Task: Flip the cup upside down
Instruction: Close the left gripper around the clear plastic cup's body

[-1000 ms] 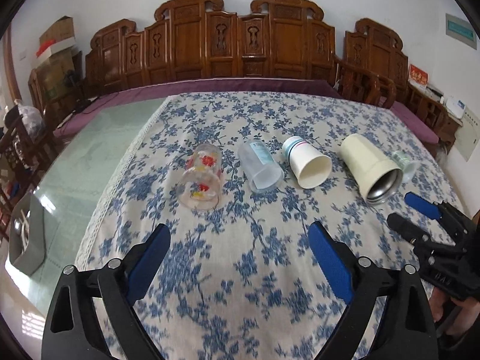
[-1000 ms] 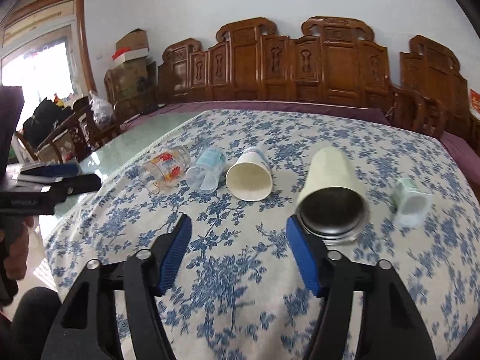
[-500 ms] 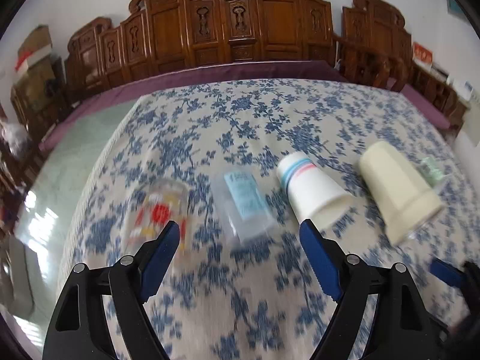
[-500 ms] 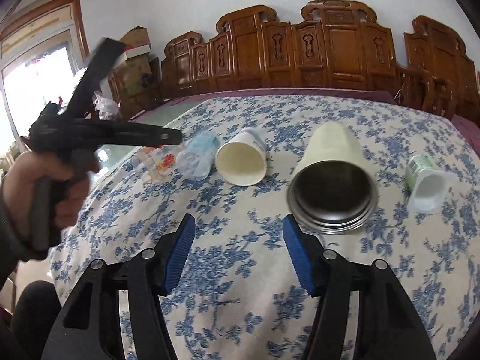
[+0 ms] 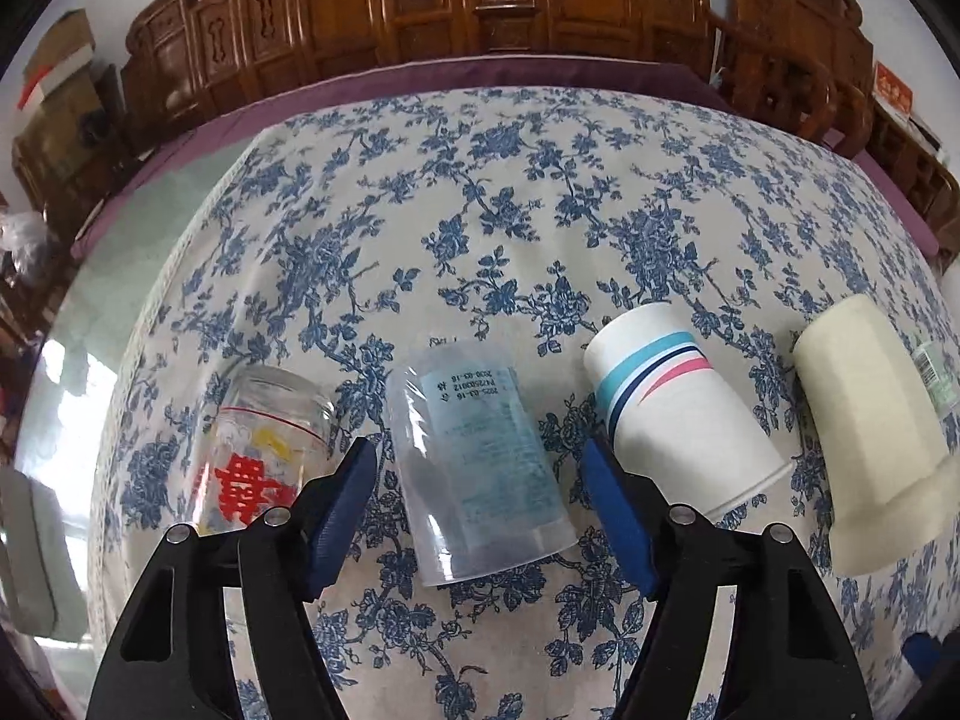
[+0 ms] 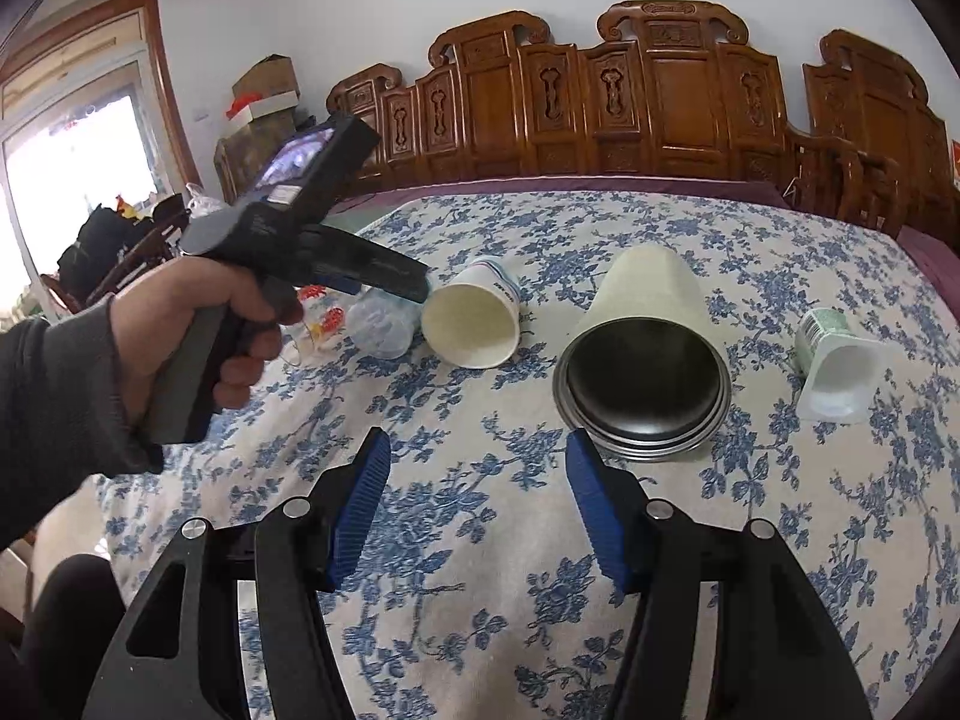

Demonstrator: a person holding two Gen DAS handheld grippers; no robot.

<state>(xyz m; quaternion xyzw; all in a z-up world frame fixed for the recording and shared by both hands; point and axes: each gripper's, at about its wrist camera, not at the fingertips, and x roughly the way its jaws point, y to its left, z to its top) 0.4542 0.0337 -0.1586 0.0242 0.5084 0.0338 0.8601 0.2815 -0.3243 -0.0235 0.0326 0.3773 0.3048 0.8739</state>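
Observation:
Several cups lie on their sides in a row on the floral tablecloth (image 5: 480, 210). From the left: a clear glass with red print (image 5: 258, 456), a clear plastic cup (image 5: 474, 456), a striped paper cup (image 5: 672, 414), a cream steel-lined tumbler (image 5: 870, 420) and a small green-labelled white cup (image 6: 834, 360). My left gripper (image 5: 480, 480) is open, its blue pads on either side of the clear plastic cup, just above it. My right gripper (image 6: 477, 480) is open and empty, a little short of the tumbler (image 6: 645, 354) and paper cup (image 6: 474, 318).
Carved wooden chairs (image 6: 648, 102) line the far side of the table. Bare green glass tabletop (image 5: 102, 312) shows left of the cloth. The left hand and gripper body (image 6: 288, 228) hang over the left cups in the right wrist view.
My left gripper has moved forward and down from the near edge, until it straddles the clear plastic cup. My right gripper has crept slightly toward the tumbler.

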